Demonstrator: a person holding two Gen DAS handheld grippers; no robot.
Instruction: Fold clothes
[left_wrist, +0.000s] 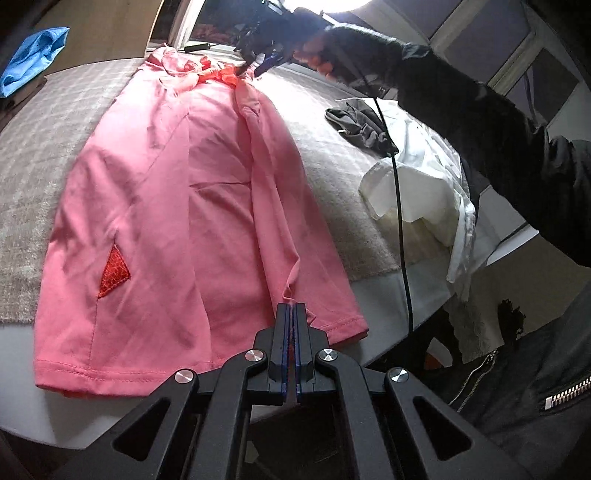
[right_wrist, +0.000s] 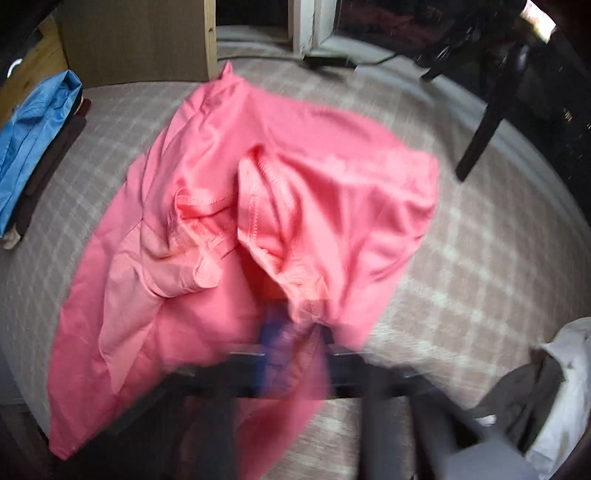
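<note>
Both tongs pinch the pink shirt (left_wrist: 177, 206).
Left tongs (left_wrist: 292, 306) grip its hem at 6 o'clock; right tongs (left_wrist: 255, 72), sleeved arm outstretched, clamp its collar end at 12.

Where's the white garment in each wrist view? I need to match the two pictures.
Left wrist: white garment at right of centre, heaped at the table edge under the dark sleeve.
Right wrist: white garment at the lower right edge, partly cut off.
Shared landmark: the pink shirt spread on the checked cloth.

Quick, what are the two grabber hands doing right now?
Left gripper: closed, pinching the hem end of the pink shirt.
Right gripper: closed, pinching the same shirt at its far, collar end.
</note>
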